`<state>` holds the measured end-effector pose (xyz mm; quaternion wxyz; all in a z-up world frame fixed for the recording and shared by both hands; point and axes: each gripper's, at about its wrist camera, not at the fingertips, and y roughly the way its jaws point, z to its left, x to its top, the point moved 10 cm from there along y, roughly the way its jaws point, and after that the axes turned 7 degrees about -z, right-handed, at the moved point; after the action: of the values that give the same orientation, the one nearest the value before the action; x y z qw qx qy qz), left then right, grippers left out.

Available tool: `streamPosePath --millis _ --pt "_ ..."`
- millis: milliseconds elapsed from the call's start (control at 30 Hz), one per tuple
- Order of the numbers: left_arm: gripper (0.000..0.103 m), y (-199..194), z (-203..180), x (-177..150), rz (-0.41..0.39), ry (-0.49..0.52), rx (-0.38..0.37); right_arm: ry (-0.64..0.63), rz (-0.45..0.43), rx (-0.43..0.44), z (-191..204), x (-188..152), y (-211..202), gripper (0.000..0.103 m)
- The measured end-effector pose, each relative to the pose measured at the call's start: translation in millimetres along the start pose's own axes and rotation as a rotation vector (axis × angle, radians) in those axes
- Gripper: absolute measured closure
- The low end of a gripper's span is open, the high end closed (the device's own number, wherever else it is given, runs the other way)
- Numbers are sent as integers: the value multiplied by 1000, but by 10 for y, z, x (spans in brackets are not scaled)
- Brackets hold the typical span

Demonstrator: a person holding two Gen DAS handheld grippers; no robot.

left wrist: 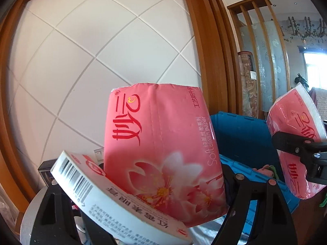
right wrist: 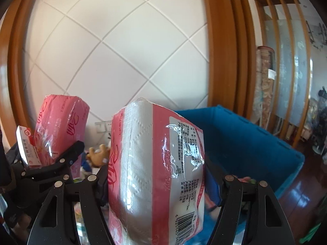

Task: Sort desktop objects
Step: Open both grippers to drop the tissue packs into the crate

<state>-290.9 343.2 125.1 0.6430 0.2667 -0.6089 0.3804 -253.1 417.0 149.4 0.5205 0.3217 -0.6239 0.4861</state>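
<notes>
Against the white tiled wall (right wrist: 114,47): 1 blue bin (right wrist: 245,138), open-topped, at right. 2 pink tissue packs: 1 tissue pack (left wrist: 163,149) clamped upright in the left gripper (left wrist: 155,202); 1 second pack (right wrist: 155,163) clamped in the right gripper (right wrist: 161,183), in front of the bin. 1 white carton (left wrist: 114,202), barcoded, tilted, pinched alongside the left pack. 1 plush toy (right wrist: 98,155), low between both grippers.

Two pink tissue packs (left wrist: 163,149) (right wrist: 157,171) are held upright and raised (a white medicine box (left wrist: 114,200) is pressed against the left one) near a blue bin (right wrist: 245,143).
</notes>
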Motion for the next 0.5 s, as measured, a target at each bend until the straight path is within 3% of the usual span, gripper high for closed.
streamPosePath --millis 333,500 --pt "21 615 -1620 317 9 66 -114 28 14 -81 -1365 119 216 31" --pt "19 924 -2089 414 31 111 -100 66 46 -113 -1897 111 410 24"
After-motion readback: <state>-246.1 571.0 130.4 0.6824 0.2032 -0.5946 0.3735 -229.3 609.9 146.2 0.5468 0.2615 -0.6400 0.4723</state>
